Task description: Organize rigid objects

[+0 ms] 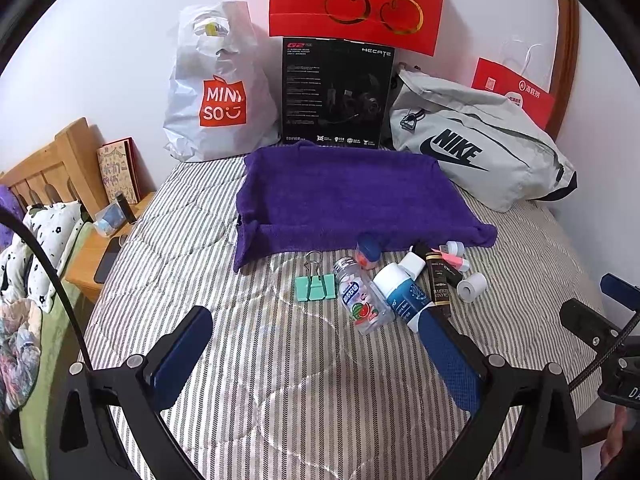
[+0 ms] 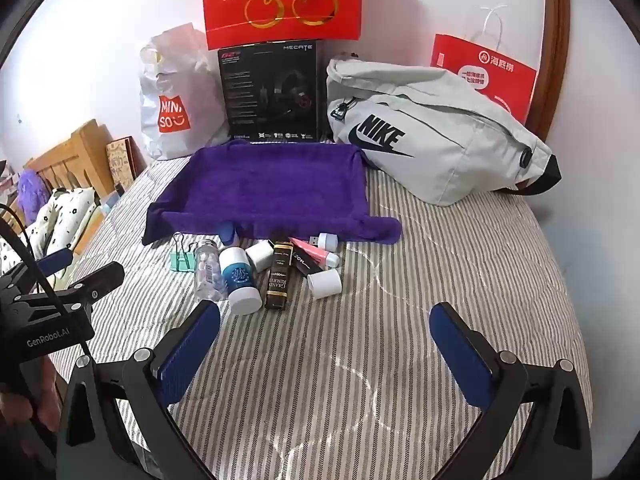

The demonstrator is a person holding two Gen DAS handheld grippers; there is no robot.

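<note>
On the striped bed (image 1: 280, 360), in the left wrist view, the left hand-held gripper (image 1: 316, 344) hovers with its blue pads wide apart and nothing between them. Ahead of it lies a cluster of small items: a green binder clip (image 1: 315, 286), a clear candy bottle (image 1: 362, 300) with a watermelon label, and a blue-and-white bottle (image 1: 404, 292) whose near end sits just beside the right pad. A dark box (image 1: 438, 282) and a white cap (image 1: 472, 286) lie further right. Behind the cluster a purple towel (image 1: 352, 196) is draped over a tray shape.

In the right wrist view, the right hand-held gripper (image 2: 324, 344) is likewise spread open and empty, above bare bedding. The same cluster lies ahead and to its left: the candy bottle (image 2: 208, 272) and blue-and-white bottle (image 2: 240, 280) near the left pad, the dark box (image 2: 279, 276) beside them, the white cap (image 2: 325, 283) at the right. The left hand-held gripper (image 2: 80, 276) shows at the left edge.
</note>
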